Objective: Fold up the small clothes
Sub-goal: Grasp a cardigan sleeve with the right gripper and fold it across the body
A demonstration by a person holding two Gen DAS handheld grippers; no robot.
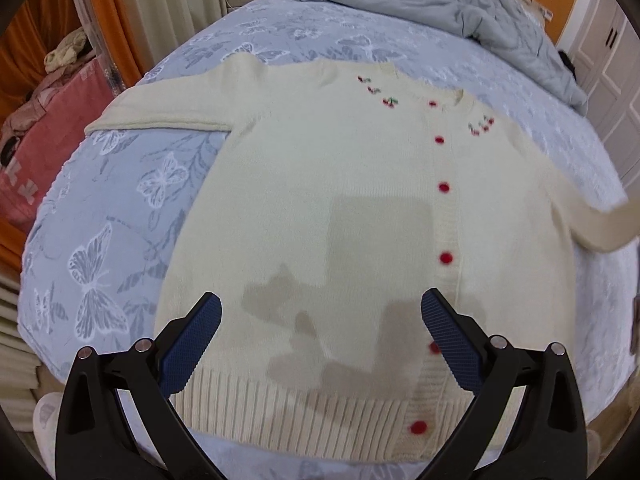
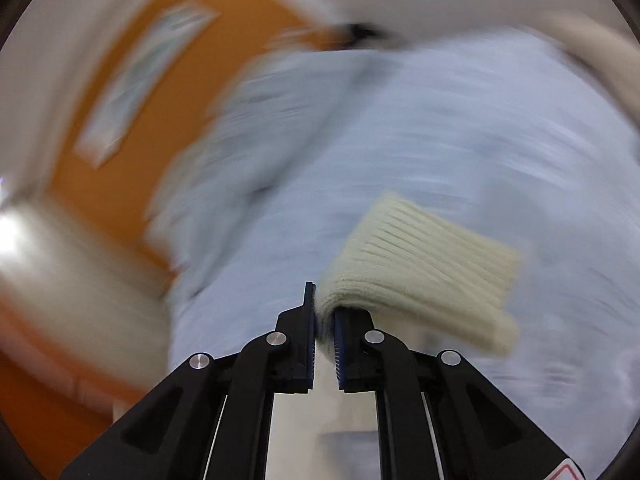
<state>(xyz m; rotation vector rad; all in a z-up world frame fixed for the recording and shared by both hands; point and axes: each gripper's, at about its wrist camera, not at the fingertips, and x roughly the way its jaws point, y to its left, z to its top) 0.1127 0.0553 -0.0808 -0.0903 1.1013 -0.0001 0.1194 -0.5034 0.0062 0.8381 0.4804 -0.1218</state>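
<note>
Left wrist view: cream cardigan (image 1: 320, 216) with red buttons lies flat, front up, on a bed (image 1: 120, 200) with a blue butterfly sheet.
Left tongs (image 1: 320, 312): spread wide above the cardigan's lower body, gripping nothing.
Far end: grey quilt (image 1: 460, 12) bunched up.
Right wrist view: heavily blurred.
Right tongs (image 2: 325, 312): pinched narrow on the ribbed sleeve cuff (image 2: 420, 272), lifted over the bed.

Blurred bedspread (image 2: 440, 128) (wall too)
</note>
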